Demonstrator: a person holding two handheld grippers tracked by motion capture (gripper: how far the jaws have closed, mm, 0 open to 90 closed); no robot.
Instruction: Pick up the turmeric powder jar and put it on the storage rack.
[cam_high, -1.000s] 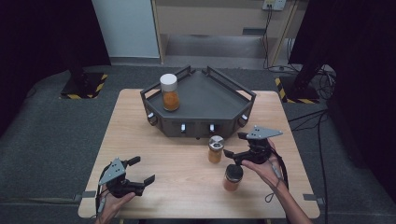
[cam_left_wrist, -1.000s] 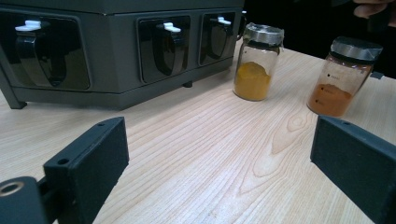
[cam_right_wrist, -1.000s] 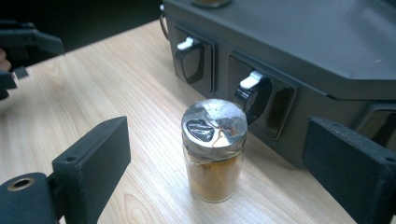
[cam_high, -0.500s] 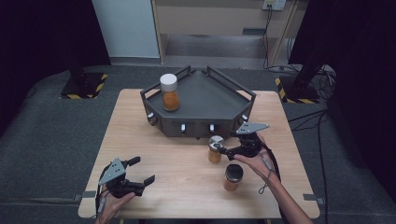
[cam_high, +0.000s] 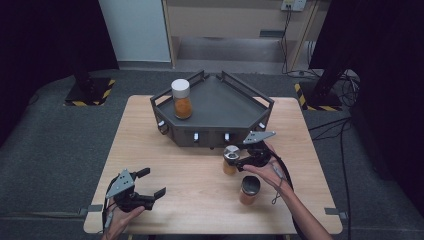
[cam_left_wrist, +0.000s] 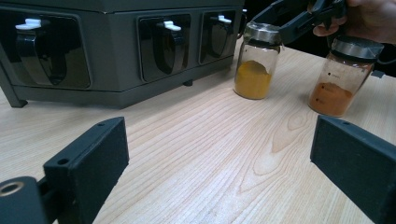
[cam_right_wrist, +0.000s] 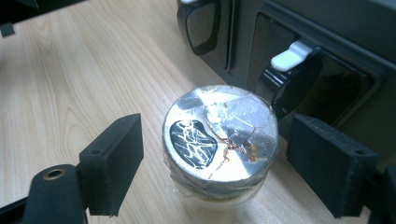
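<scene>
A small glass jar of yellow powder with a silver lid stands on the wooden table just in front of the dark rack. My right gripper reaches in from the right at lid height. Its jaws have just been closing, with the lid between them. A thin gap shows on each side between the pads and the lid, so nothing is gripped. A second jar, dark-lidded with orange-brown powder, stands nearer, under the right forearm. My left gripper rests open at the table's front left, with nothing between its jaws.
A taller white-capped jar of orange powder stands on the rack's top tray at the left. The rack's front face carries dark pockets with white clips. The right gripper's cable trails over the forearm.
The right hand has moved left and toward the rack, bringing its jaws around the silver lid, and the jaws have narrowed. The left gripper has not moved.
</scene>
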